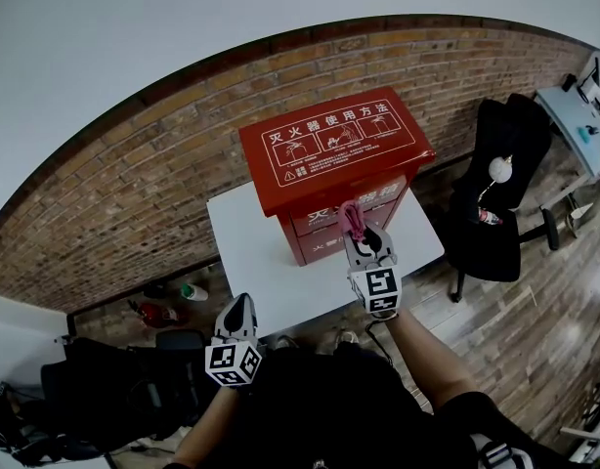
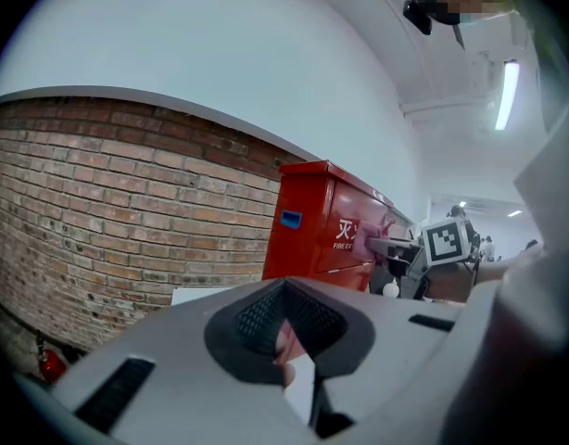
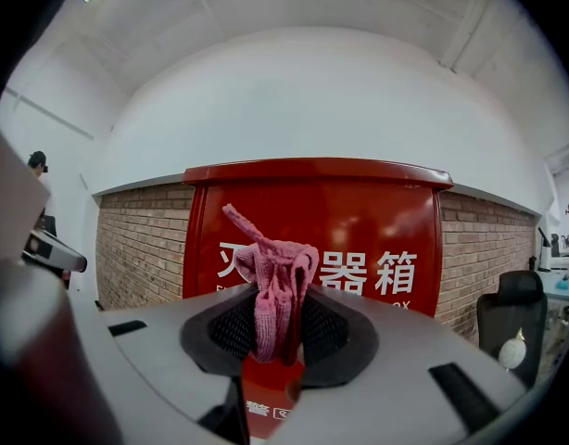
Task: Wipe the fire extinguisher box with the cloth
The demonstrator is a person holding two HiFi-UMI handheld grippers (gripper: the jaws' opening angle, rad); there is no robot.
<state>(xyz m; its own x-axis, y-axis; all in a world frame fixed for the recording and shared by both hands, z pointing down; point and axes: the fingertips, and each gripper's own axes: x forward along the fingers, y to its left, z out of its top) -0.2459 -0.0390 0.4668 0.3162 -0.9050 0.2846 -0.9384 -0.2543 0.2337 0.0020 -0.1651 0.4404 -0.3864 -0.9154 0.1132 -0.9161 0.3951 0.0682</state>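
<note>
1. Short of the fire extinguisher box (image 1: pixel 339 159), off the near edge of its white table (image 1: pixel 271 272): left gripper (image 1: pixel 237 313), jaws together, nothing between them.
2. At the box's front face: right gripper (image 1: pixel 364 240), jaws clamped on the pink cloth (image 3: pixel 273 286), bunched, just before the white lettering; contact unclear.
3. Box: red, upright.
4. Behind the box: brick wall (image 1: pixel 134 184).
</note>
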